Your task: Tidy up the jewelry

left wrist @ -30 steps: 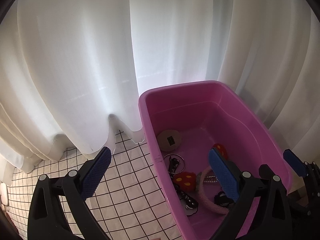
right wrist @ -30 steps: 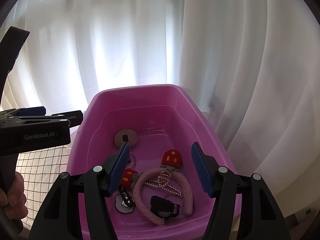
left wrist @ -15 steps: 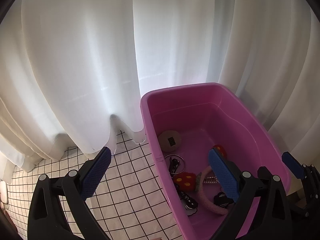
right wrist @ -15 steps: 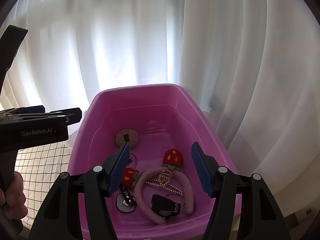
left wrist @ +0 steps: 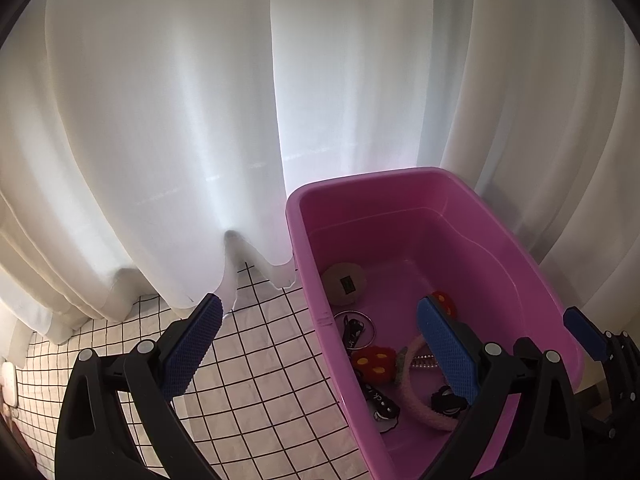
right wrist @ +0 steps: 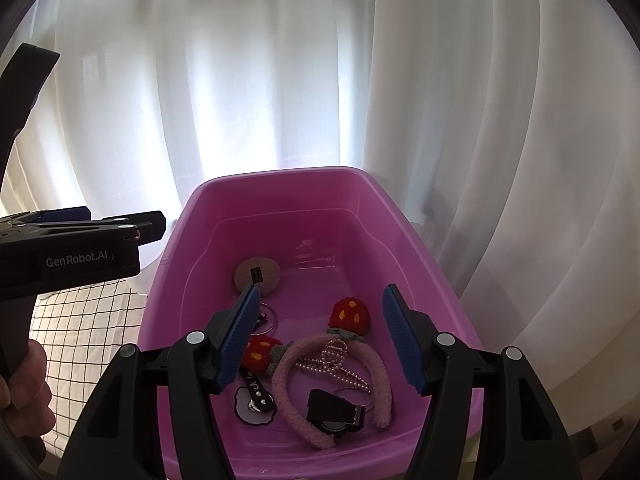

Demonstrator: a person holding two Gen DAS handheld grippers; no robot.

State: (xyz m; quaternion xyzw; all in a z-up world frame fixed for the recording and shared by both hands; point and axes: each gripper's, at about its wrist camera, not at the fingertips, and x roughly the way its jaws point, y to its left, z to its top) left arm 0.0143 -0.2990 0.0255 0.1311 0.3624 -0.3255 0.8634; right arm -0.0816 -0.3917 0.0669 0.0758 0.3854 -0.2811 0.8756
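Note:
A pink plastic bin (right wrist: 276, 178) (left wrist: 296, 216) holds the jewelry: a fuzzy pink headband (right wrist: 376, 364), a pearl hair claw (right wrist: 336, 358), two red strawberry clips (right wrist: 352, 312) (right wrist: 260, 354), a black keychain (right wrist: 334, 408), a round tan piece (right wrist: 258, 274), a ring (left wrist: 360, 328) and a white-edged charm (right wrist: 254, 400). My right gripper (right wrist: 320, 340) is open and empty above the bin. My left gripper (left wrist: 320, 348) is open and empty, straddling the bin's left wall; it also shows in the right wrist view (right wrist: 80, 232).
White curtains (left wrist: 200, 100) hang right behind the bin and the table. A white cloth with a black grid (left wrist: 256, 380) covers the table left of the bin. A small white object (left wrist: 8, 380) lies at the far left edge.
Both views have shifted only slightly; the left gripper drifted a little back and left of the bin. Both grippers stay open and the items in the bin have not moved.

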